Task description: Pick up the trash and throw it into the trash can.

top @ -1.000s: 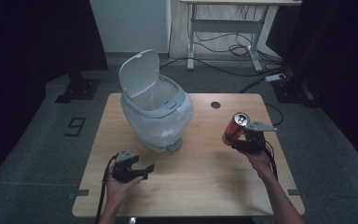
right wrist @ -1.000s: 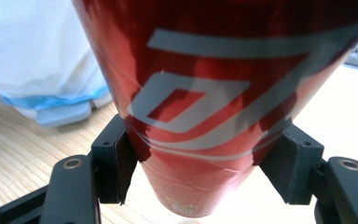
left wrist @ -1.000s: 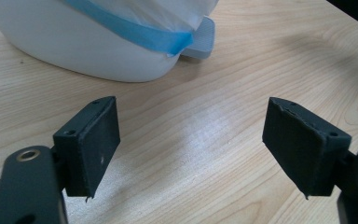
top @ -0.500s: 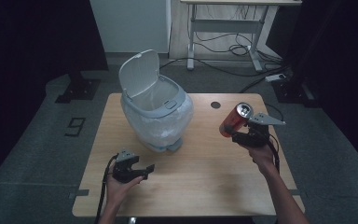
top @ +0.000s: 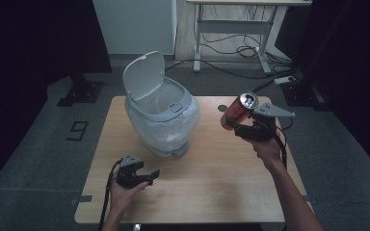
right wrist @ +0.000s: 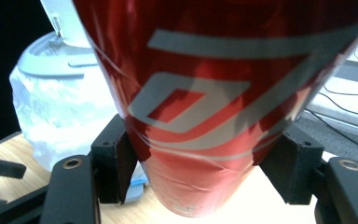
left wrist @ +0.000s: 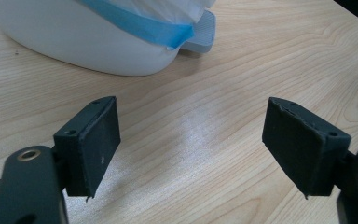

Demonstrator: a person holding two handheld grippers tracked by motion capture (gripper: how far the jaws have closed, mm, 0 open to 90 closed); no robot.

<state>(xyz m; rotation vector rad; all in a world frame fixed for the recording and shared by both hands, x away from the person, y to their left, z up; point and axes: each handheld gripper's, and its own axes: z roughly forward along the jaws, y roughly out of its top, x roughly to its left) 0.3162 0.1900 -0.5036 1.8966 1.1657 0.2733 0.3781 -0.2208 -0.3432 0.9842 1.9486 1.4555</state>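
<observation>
Table (top: 207, 192) edge clear, can (top: 238, 111) aloft (gripped)

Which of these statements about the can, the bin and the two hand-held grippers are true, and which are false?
1. The right hand-held gripper holds a red can. True.
2. The can stands on the table. False: it is lifted clear of the wood, tilted.
3. The bin has its lid shut. False: the lid stands open.
4. The left hand-held gripper is open and holds nothing. True.
5. The bin is lined with a bag. True.
</observation>
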